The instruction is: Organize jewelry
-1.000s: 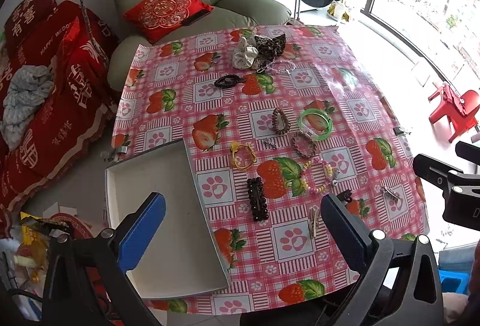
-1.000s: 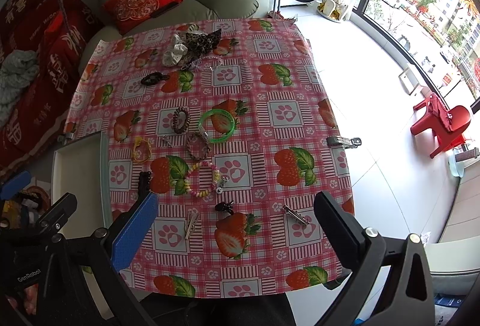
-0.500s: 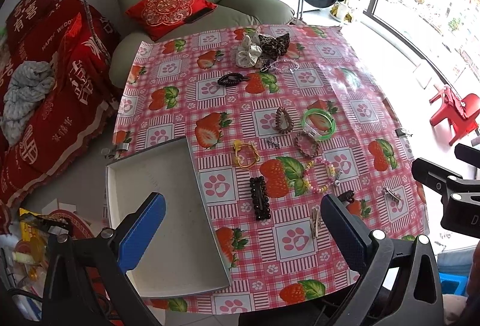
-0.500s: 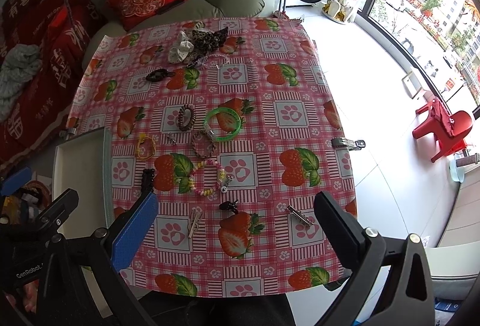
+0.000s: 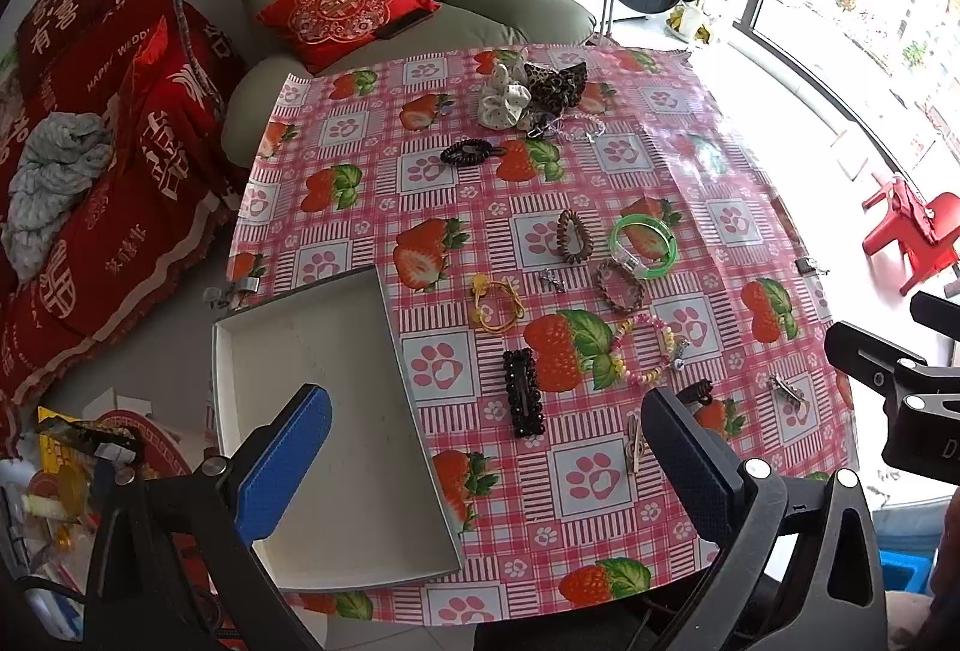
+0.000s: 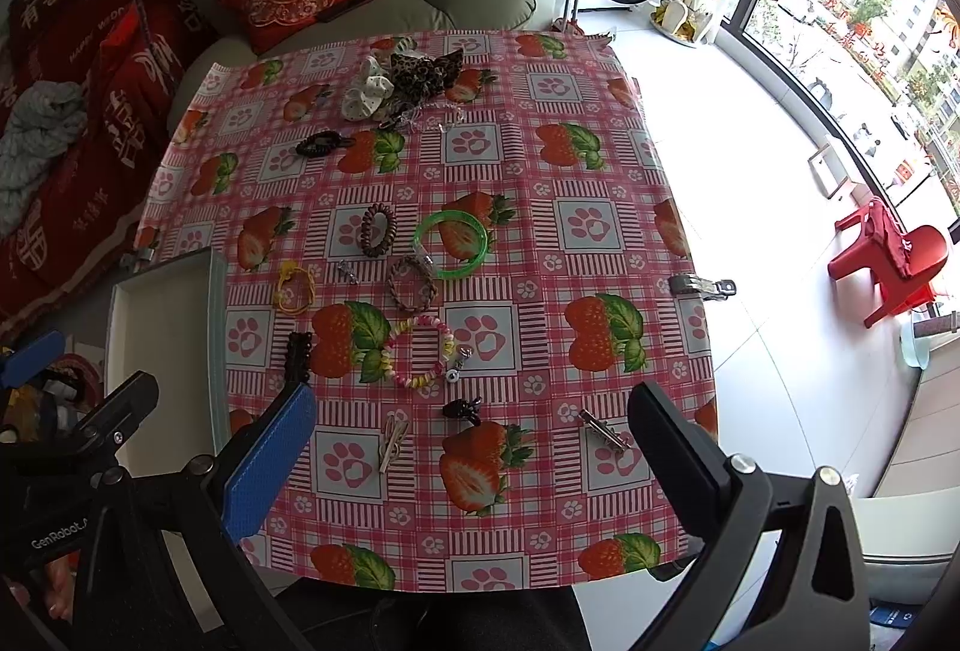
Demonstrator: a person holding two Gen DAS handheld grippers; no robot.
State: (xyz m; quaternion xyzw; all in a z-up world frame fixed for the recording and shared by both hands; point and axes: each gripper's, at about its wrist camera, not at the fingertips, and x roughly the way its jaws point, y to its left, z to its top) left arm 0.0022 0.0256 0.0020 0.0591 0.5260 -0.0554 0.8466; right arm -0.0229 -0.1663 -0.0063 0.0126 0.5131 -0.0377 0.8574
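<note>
Worktop under strawberry oilcloth. Both tongs released, empty. Black hair clip ahead of left tongs, long axis fore-aft; tray left.

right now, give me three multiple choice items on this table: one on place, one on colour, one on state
1. Where is the tray?
A. at the table's left edge
B. at the far edge by the scrunchies
C. on the red chair

2. What colour is the bangle?
A. blue
B. green
C. white

3. What is in the left gripper and right gripper?
A. each holds a clip
B. the left holds the bangle
C. both are open, holding nothing

Answers:
1 A, the tray overhangs the left side of the tablecloth.
2 B, the ring beside the brown bracelets is bright green.
3 C, both pairs of fingers are spread with nothing between them.
</note>
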